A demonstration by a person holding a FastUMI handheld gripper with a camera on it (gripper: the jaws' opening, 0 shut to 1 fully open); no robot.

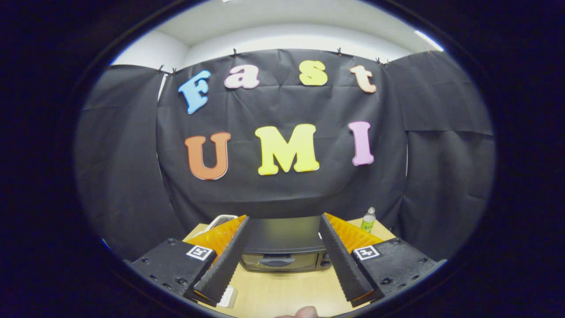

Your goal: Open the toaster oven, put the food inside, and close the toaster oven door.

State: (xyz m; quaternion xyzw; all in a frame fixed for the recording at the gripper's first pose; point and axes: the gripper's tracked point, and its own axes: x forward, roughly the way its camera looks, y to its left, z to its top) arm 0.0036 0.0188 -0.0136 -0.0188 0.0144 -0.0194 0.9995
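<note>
The dark toaster oven [282, 247] stands on the wooden table [287, 291], beyond my fingers and framed between them. Its glass door with a handle [277, 261] is shut. My gripper [282, 218] hangs above the table, raised and some way back from the oven, open wide with nothing between the fingers. A small pale object [228, 297] lies on the table by the left finger; I cannot tell what it is.
A small bottle with a green label [368, 220] stands at the table's back right, next to the oven. A white object [220, 219] peeks out behind the left finger. A fingertip [304, 312] shows at the near table edge. Black cloth walls close in behind.
</note>
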